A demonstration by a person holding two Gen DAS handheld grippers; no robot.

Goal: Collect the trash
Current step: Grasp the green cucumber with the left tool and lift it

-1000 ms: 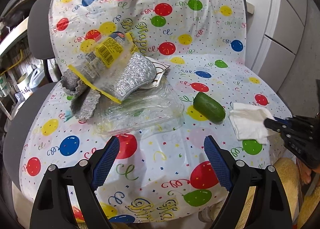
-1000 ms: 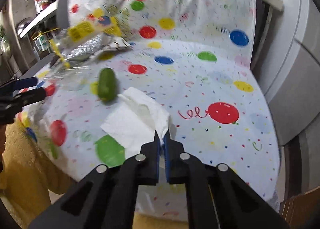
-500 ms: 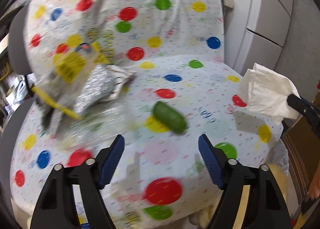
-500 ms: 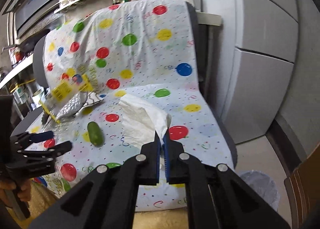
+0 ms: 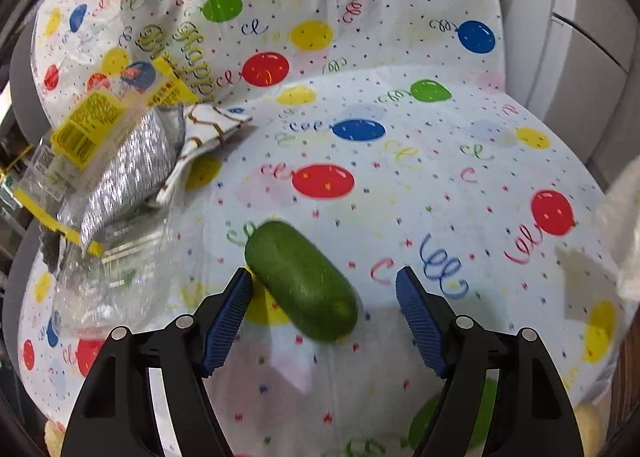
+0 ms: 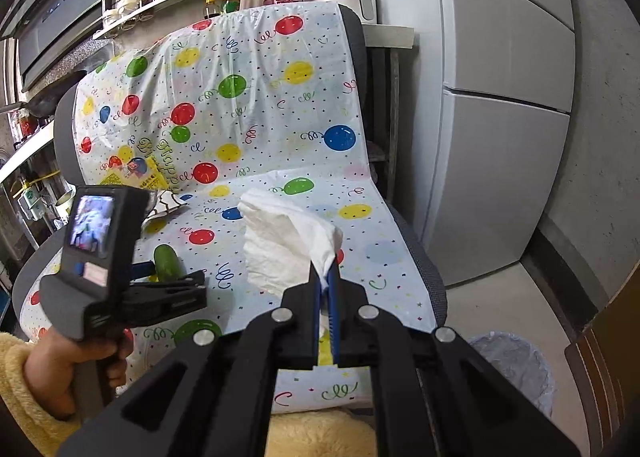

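A green cucumber (image 5: 302,279) lies on the balloon-print sheet covering the chair seat (image 5: 400,185). My left gripper (image 5: 323,276) hangs just over it, open, one blue pad on each side and neither pressing on it. In the right wrist view the same left gripper (image 6: 176,273) is held by a hand in a yellow fleece sleeve, with the cucumber (image 6: 166,259) at its tips. My right gripper (image 6: 324,277) is shut on a white tissue (image 6: 284,241), which hangs in the air above the seat. The tissue shows as a white blur (image 5: 622,217) at the right edge of the left wrist view.
More litter lies at the seat's left: a yellow-labelled clear bag with a silver scourer (image 5: 120,173), a clear plastic tray (image 5: 116,281) and a patterned paper wrapper (image 5: 208,129). A lined bin (image 6: 516,361) stands on the floor right of the chair, a grey fridge (image 6: 500,97) behind it.
My left gripper moved right and down over the cucumber and its jaws narrowed a little. My right gripper lifted the tissue off the seat and drew back from the chair.
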